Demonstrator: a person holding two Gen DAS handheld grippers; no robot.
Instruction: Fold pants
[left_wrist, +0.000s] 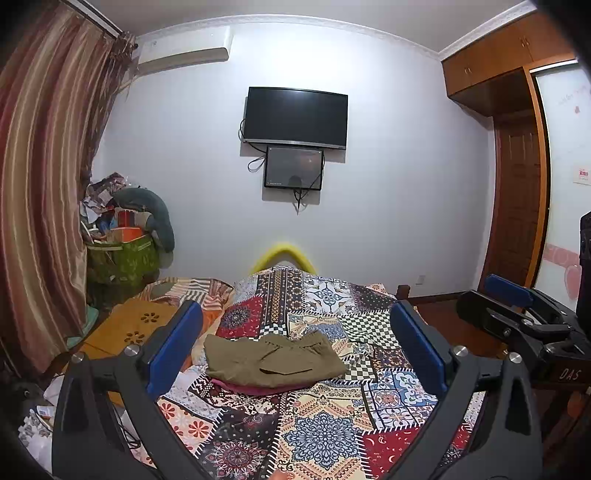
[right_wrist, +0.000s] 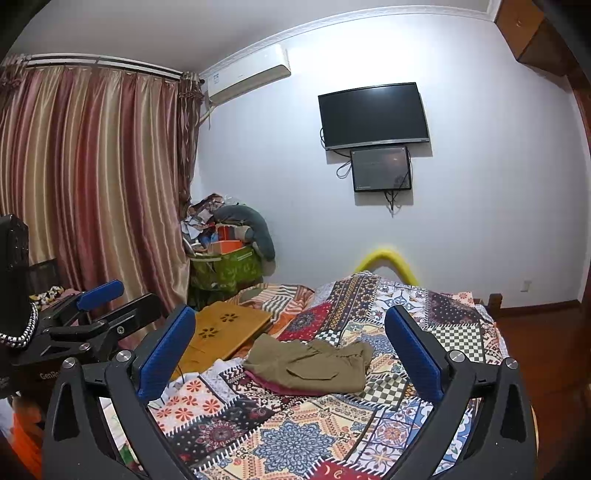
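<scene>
Olive-green pants (left_wrist: 275, 360) lie folded in a compact bundle on the patchwork bedspread (left_wrist: 317, 435), on top of a pink-red garment (left_wrist: 255, 387) whose edge shows beneath. They also show in the right wrist view (right_wrist: 310, 363). My left gripper (left_wrist: 295, 347) is open and empty, held above the bed short of the pants. My right gripper (right_wrist: 291, 354) is open and empty too, beside the left one. The right gripper appears at the right edge of the left wrist view (left_wrist: 517, 314), the left gripper at the left of the right wrist view (right_wrist: 96, 314).
A yellow wooden lap desk (right_wrist: 225, 328) lies on the bed left of the pants. A green box of clutter (right_wrist: 225, 266) stands by the curtain (right_wrist: 92, 177). A TV (left_wrist: 295, 116) hangs on the far wall. A wardrobe (left_wrist: 513, 177) and wooden floor are at right.
</scene>
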